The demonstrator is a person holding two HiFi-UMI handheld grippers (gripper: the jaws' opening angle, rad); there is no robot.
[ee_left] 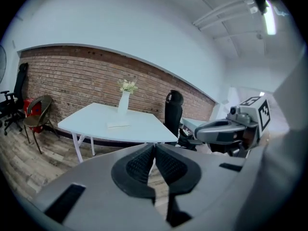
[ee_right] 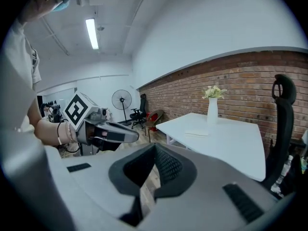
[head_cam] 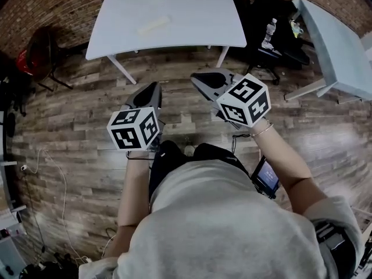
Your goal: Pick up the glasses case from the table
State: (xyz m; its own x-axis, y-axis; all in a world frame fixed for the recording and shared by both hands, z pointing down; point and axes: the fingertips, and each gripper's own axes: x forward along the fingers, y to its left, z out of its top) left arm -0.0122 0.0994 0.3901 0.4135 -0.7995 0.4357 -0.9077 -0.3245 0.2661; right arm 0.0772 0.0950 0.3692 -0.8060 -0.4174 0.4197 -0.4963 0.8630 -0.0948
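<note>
Ahead of us stands the white desk (head_cam: 197, 16), our left gripper (head_cam: 150, 92) and right gripper (head_cam: 200, 81) hang well short of it with fingers (ee_left: 137, 166) clenched on nothing, and the pale glasses case (head_cam: 154, 25) lies untouched on its top, so we judge the whole pickup undone.

Table (head_cam: 192, 16) ahead of us; glasses case (head_cam: 154, 25) on it, vase (ee_left: 124, 103) behind case at far edge. Chair (head_cam: 40, 51) left of table; office chair (ee_left: 173, 110), second table (head_cam: 340, 48) to its right. Our left gripper (head_cam: 153, 87), right gripper (head_cam: 196, 78) side by side, short of table.
</note>
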